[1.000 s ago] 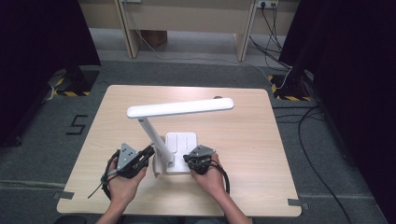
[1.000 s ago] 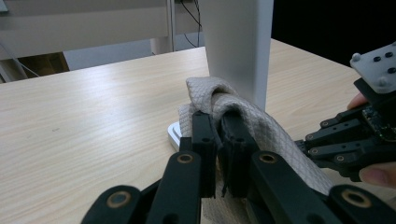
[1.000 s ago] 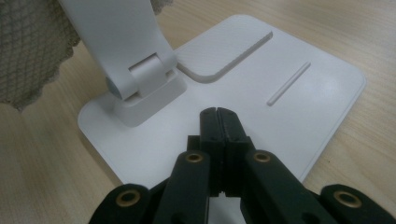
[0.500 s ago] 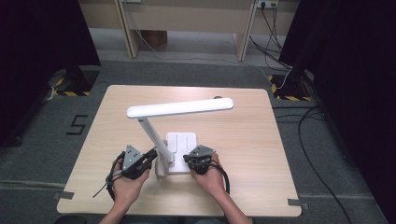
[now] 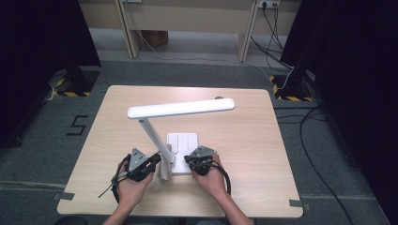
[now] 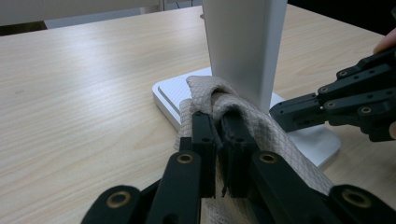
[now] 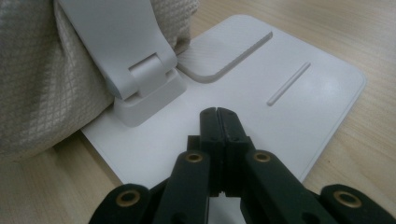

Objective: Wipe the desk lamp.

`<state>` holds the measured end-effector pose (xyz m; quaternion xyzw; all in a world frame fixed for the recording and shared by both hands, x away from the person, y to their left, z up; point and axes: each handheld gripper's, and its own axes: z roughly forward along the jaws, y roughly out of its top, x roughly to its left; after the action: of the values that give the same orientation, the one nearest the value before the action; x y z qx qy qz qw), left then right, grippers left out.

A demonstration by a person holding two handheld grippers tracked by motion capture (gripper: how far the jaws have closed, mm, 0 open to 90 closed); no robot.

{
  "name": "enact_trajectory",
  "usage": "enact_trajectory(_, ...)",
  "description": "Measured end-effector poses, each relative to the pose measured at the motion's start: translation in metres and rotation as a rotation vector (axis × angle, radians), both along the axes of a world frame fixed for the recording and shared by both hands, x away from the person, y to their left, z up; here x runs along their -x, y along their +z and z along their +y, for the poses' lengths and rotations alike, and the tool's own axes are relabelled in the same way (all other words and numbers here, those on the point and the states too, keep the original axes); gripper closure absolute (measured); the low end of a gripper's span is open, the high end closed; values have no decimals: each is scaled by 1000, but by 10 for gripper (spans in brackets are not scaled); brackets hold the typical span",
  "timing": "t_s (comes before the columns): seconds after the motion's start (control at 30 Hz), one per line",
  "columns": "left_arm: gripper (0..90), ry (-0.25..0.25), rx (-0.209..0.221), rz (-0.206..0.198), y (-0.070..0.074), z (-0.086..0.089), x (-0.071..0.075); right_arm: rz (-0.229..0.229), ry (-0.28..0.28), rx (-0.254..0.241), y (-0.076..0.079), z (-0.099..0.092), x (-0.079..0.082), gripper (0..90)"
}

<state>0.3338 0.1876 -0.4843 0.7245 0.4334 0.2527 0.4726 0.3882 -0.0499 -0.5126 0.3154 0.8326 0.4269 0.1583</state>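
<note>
**Fingers clamped both sides: left on cloth, right empty on lamp base**

Fingers [image 6: 205, 140] of the left gripper [image 6: 219, 133] are nearly closed, pinching a fold of beige quilted fabric cloth [image 6: 247, 116]. Cloth bunches up between the black jaws and wraps against the foot of the lamp's flat white upright arm [image 6: 243, 42]. High view puts the left gripper [image 5: 152, 161] just beside that arm, near the table's near edge, cloth [image 5: 164, 171] pale below it.

Right gripper [image 7: 218, 116]: jaws fully together, nothing between them. Tips rest over the white rectangular plastic lamp base [image 7: 299, 93], close to the hinge block [image 7: 149, 84] where the arm meets the base. Whether the tips actually press on the base, can't tell. Same gripper [image 6: 327, 107] appears in the left gripper view, coming in from the right, just over the base edge. High view: right gripper [image 5: 199, 161] sits at the base's near right corner.

White desk lamp [image 5: 180, 108]: stands mid-table on the light wooden tabletop [image 5: 263, 140], arm tilted, long bar head roughly level above, pointing to the right in the high view. Base [image 5: 183, 140] lies flat on the wood between the two grippers.

Cloth also fills the left part of the right gripper view [image 7: 42, 84], pressed against the back of the arm, touching the base edge and the table.
</note>
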Motion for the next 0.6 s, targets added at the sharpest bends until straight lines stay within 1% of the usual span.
enact_trajectory(0.03,851,-4,-7,16,-3,-1,0,0,0,0,0,0,0,900)
enact_trajectory(0.1,851,-7,-10,18,-4,-2,-1,0,1,1,0,0,0,900)
enact_trajectory(0.3,850,-16,-19,42,-9,-3,-2,2,-1,0,0,0,0,900)
enact_trajectory(0.47,850,-16,-14,49,-9,-3,-2,-2,-3,6,0,1,1,893)
enact_trajectory(0.6,850,-19,-18,55,-9,-2,-2,-6,-6,7,0,2,2,860)
